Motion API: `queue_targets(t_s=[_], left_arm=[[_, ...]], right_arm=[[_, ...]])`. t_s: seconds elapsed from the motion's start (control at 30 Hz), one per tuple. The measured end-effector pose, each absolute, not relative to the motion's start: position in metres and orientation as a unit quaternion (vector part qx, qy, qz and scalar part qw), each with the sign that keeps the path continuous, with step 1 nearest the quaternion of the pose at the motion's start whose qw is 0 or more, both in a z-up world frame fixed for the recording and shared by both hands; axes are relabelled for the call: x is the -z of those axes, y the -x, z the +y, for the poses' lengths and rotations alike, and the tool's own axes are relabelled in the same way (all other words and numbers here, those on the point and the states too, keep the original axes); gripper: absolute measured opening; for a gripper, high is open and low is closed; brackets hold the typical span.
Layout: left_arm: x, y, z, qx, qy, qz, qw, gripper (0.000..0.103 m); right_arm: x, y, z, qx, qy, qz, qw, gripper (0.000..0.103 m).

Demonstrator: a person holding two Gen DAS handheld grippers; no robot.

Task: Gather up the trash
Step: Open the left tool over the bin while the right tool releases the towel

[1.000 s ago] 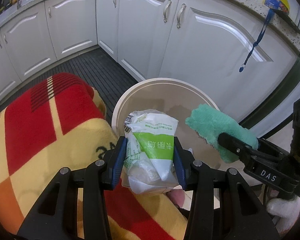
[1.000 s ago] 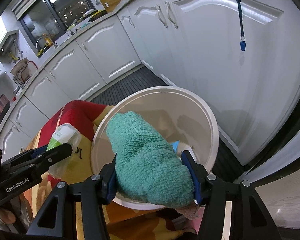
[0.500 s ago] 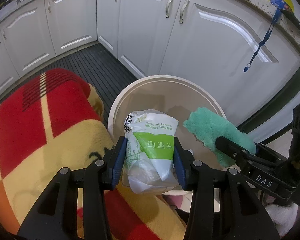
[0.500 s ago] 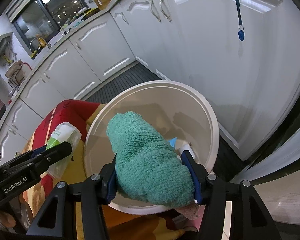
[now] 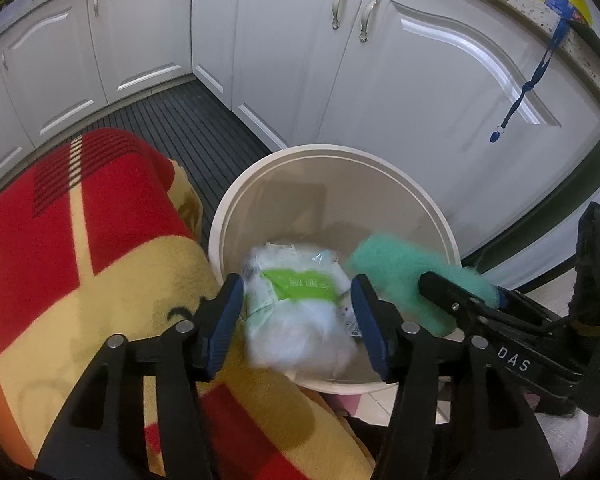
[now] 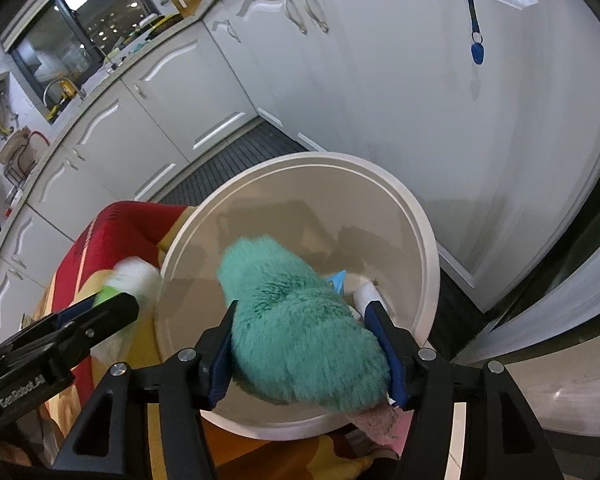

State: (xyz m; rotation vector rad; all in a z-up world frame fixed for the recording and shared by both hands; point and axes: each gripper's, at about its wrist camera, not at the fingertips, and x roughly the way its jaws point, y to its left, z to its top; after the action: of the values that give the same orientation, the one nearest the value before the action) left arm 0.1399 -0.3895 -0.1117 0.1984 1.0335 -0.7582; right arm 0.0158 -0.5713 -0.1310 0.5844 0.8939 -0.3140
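Observation:
A round cream trash bin [image 5: 260, 176] stands on the floor by white cabinets; it also shows in the right wrist view [image 6: 416, 224]. My left gripper [image 5: 298, 292] is open over the bin's near rim. A white and green plastic wrapper [image 5: 300, 312] is blurred between its jaws, free of the pads and dropping. The wrapper shows blurred in the right wrist view [image 6: 128, 278]. My right gripper [image 6: 302, 316] is shut on a fluffy teal cloth [image 6: 296, 320] above the bin; the cloth also shows in the left wrist view [image 5: 396, 268].
A red and yellow blanket [image 5: 72, 248] lies left of the bin. White cabinet doors [image 5: 400, 80] stand close behind it. A blue lanyard [image 5: 520, 92] hangs from the counter. The floor is dark and ribbed [image 5: 196, 128]. Some scraps [image 6: 360, 284] lie in the bin.
My left gripper's jaws have spread and let go of the wrapper, which is tipping and falling toward the bin. Both grippers have moved closer over the bin. The right gripper still holds the cloth.

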Motion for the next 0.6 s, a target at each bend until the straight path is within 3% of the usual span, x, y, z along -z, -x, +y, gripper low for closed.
queue_targets(t_s=[0.07, 0.6], left_arm=[[0.112, -0.140, -0.389, 0.354, -0.090, 0.482, 0.796, 0.063], [0.095, -0.123, -0.372, 0.329, -0.100, 0.445, 0.827, 0.064]], right_arm=[[0.132, -0.016, -0.572, 0.150, -0.280, 0.424, 0.848, 0.074], [0.118, -0.003, -0.542, 0.142, -0.246, 0.419, 0.862, 0.074]])
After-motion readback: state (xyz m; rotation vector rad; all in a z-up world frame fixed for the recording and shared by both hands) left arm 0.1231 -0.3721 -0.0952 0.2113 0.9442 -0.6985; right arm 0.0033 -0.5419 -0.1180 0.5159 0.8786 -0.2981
